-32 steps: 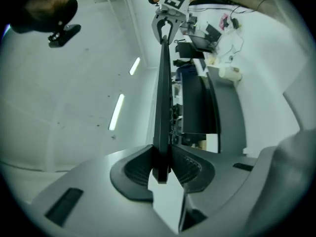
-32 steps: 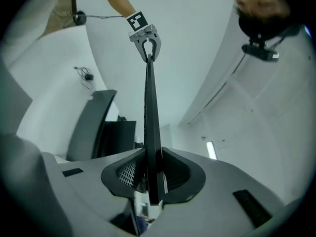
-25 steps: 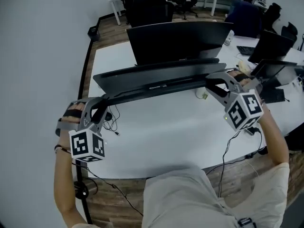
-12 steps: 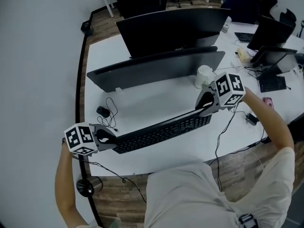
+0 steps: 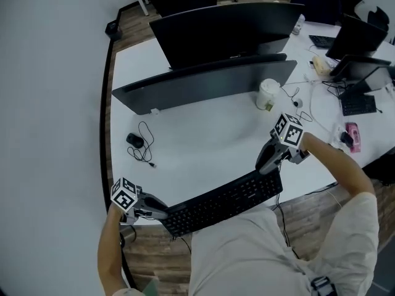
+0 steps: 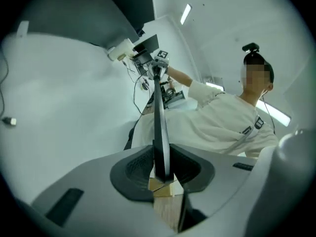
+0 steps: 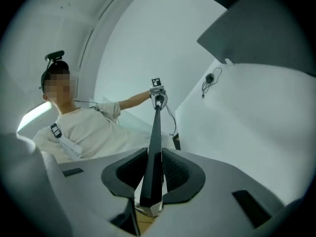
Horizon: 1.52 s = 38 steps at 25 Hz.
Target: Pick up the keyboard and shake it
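Both grippers and the keyboard point(image 5: 222, 202) had dropped from up in front of the monitor point(image 5: 222, 26) to low at the near edge of the tabletop point(image 5: 203, 140), and the keyboard had rolled from edge-on to keys-up. Left gripper point(image 5: 159, 211) fingers point(image 6: 136, 169) were clamped on the keyboard's left end, with the thin black edge pinched between the pads in the left gripper view. Right gripper point(image 5: 266, 165) fingers point(image 7: 180, 172) were clamped the same way on the right end. The keyboard ran slanted between them, just in front of the person's torso and partly past the tabletop's front edge. It looked held rather than resting, though contact with the edge could not be ruled out. A mouse point(image 5: 134, 141) with a loose cable, a white cup point(image 5: 268, 95) and a long dark panel point(image 5: 203, 85) sat well apart on the tabletop behind.

Progress, as a judgement: the pick-up was done and the shaking was likely under way or near its end. The keyboard had not been released, so any further shakes and the set-down were left.
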Available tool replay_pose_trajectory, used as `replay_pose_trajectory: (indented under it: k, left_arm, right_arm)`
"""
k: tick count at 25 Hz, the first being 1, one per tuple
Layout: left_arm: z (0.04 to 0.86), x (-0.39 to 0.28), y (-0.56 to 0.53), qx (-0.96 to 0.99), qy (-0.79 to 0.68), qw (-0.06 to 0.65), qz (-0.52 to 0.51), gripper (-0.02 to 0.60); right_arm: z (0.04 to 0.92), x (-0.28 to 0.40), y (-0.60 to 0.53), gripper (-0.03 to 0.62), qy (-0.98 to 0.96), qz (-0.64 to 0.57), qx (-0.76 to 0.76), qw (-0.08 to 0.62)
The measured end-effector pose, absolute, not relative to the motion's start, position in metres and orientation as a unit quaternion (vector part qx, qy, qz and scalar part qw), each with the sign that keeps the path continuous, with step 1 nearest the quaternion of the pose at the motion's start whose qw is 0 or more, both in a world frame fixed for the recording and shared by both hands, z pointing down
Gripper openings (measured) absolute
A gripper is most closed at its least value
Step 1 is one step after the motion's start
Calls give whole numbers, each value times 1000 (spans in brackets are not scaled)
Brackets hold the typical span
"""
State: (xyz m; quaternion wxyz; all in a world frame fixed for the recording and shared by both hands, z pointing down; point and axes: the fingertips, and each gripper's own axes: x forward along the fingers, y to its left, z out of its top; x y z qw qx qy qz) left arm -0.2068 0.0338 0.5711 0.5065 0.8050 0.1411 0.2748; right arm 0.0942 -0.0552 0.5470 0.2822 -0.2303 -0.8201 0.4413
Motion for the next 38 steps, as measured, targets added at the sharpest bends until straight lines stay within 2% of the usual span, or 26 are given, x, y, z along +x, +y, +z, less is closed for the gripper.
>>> replay_pose_trajectory:
  k: [6,14,17,20,23,27,32,33,34,38]
  left_arm:
    - [591,-208,27,801,74,570,165,114]
    - [616,-212,20,788,-34,609,-86,134]
    - [626,-215,20,781,-81,600,-157,147]
    - [637,-218,17,764,-97,598,-221,155]
    - [619,-201,13,737,-86,613,-271,156]
    - [627,-198,13,722,-96,624,-282,157]
    - [638,-190,18,704,-110,629,-311,158]
    - [642,-189,17,701,-115,632,-309,158]
    - [646,-188,16,701,-123,635,-301,155]
    - [648,-189,-1,736,-157,611,-244,121]
  right_arm:
    - [573,94,-67,123,-811,527,-170,188]
    - [588,108,-86,129,-758,646,-81,-48]
    - [601,105,-61,184,-777,624,-81,-19]
    - [623,104,-46,195,-781,620,-70,18]
    - [637,110,-41,207,-769,636,-64,7]
    - [643,115,-37,241,-769,636,-58,-13]
    - [678,123,-26,212,-752,659,-15,4]
    - [683,124,-26,191,-747,665,-7,7]
    - [686,125,-27,133,-744,668,0,11]
    - [673,123,-38,133,-783,621,1,40]
